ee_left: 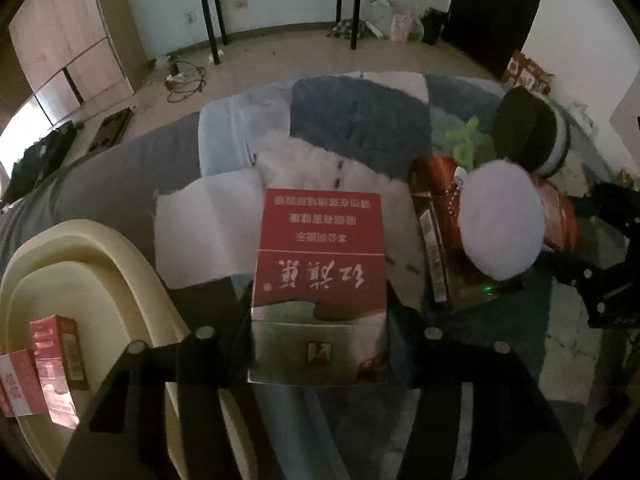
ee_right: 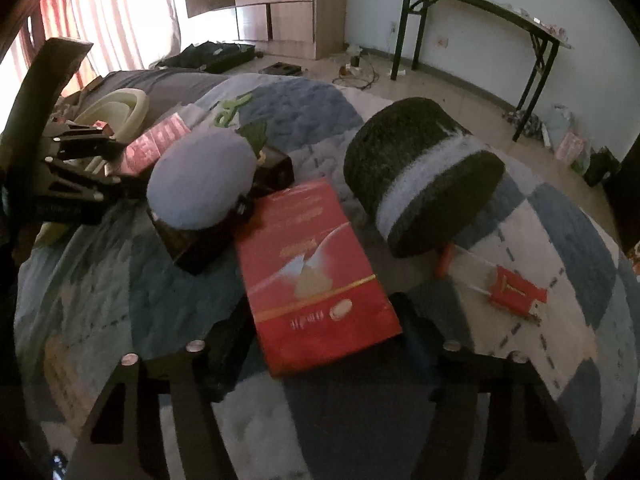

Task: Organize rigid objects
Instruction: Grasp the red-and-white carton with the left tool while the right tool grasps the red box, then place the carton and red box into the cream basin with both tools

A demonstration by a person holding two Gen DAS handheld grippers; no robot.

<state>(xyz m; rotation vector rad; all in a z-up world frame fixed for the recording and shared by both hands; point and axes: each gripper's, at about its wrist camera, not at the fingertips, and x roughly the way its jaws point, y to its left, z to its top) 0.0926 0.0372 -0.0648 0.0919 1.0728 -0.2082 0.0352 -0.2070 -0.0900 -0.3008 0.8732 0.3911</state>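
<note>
My left gripper (ee_left: 320, 320) is shut on a red and silver cigarette pack (ee_left: 320, 272) and holds it above the bed, just right of a cream plastic basin (ee_left: 132, 280). The basin holds two pink-red small boxes (ee_left: 52, 376). My right gripper (ee_right: 324, 332) has its jaws on both sides of a long red carton (ee_right: 316, 276) lying on the blue patchwork quilt (ee_right: 560, 220). The left gripper with its pack shows at the left of the right wrist view (ee_right: 108, 160), in front of the basin (ee_right: 120, 108).
A lilac round plush (ee_right: 200, 184) rests on a dark box (ee_right: 192, 248). A black and white cylinder plush (ee_right: 420, 176), a small red pack (ee_right: 516, 292), a green toy (ee_right: 232, 108), white paper (ee_left: 208, 228). Folding tables and floor clutter beyond the bed.
</note>
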